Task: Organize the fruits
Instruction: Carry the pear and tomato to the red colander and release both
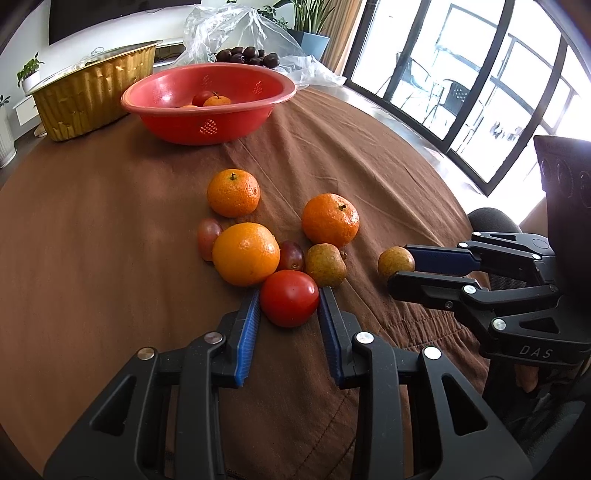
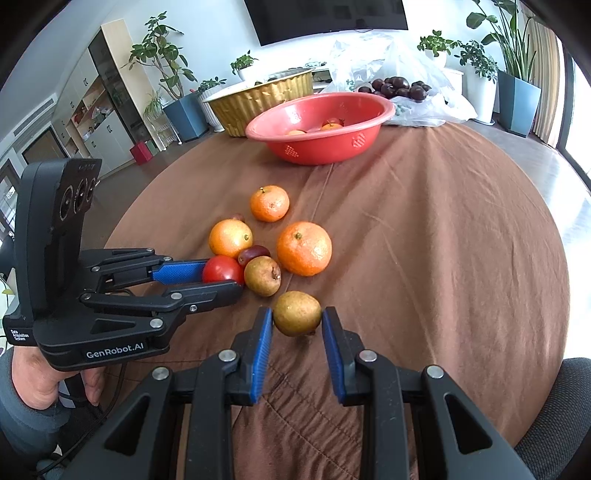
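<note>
A tomato (image 1: 289,297) was seen between the blue pads of the left hand-held gripper (image 1: 289,301), with both pads close against its sides; whether it was already clamped could not be told with certainty. A small brown pear (image 2: 296,313) was framed in the same way by the right hand-held gripper (image 2: 297,319). Its left pad touched the fruit, while a thin gap was seen at the right pad, so the fingers were judged apart and not yet closed.

Both fruits lay on the brown cloth (image 1: 110,229) of the surface, at the near edge of a loose group. Just beyond them were found a large orange (image 1: 245,254), two mandarins (image 1: 233,192) (image 1: 330,219), a second pear (image 1: 325,264) and two dark grapes (image 1: 291,255) (image 1: 208,238). Further back stood a red bowl (image 1: 173,122) with some fruit already inside, a gold foil tray (image 1: 92,92), and a plastic bag (image 1: 236,33) with dark fruits.

The step in hand was judged to be the gripping of two fruits at once. For the next move, a firm but gentle closing would be needed, because the tomato is soft and the pear may roll. Then a lift toward the bowl, presumably, would be required.
</note>
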`<state>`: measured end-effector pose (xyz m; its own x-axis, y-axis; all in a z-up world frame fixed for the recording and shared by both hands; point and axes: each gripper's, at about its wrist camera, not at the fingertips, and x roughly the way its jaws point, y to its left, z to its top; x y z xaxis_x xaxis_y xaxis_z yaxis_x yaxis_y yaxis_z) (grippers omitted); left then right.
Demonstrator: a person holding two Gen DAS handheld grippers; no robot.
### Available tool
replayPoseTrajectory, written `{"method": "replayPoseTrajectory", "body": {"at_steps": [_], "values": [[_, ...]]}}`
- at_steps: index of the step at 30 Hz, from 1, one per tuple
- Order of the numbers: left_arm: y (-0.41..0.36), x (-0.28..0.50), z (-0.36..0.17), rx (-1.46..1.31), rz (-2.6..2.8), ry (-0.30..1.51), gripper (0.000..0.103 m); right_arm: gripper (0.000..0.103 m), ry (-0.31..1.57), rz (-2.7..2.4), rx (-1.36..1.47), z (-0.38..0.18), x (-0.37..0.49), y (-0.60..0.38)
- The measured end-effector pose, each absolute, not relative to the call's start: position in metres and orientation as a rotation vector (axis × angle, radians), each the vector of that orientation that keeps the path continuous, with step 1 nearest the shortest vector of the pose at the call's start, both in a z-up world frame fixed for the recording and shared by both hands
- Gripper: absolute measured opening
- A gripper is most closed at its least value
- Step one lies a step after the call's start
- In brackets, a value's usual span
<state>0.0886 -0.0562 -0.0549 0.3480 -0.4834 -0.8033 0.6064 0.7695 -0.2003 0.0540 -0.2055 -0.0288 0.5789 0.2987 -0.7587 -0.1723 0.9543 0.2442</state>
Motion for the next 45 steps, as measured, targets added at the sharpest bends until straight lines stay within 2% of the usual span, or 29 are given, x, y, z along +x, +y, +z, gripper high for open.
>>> {"method": "replayPoseTrajectory", "body": {"at_steps": [25,35,45], "values": [[-0.026,0.074,-0.025,0.078,-0.707,0.947,0.030,0.030,0.894,0.279,0.156,-0.022,0.055,-0.210],[-0.018,0.094,-0.001,0.052,-0.698,0.900,0.030,0.030,0.854,0.244,0.164,-0.006,0.066,-0.229],[-0.025,0.146,0.029,0.052,-0.691,0.855,0.030,0.030,0.777,0.219,0.148,0.029,0.093,-0.248]]}}
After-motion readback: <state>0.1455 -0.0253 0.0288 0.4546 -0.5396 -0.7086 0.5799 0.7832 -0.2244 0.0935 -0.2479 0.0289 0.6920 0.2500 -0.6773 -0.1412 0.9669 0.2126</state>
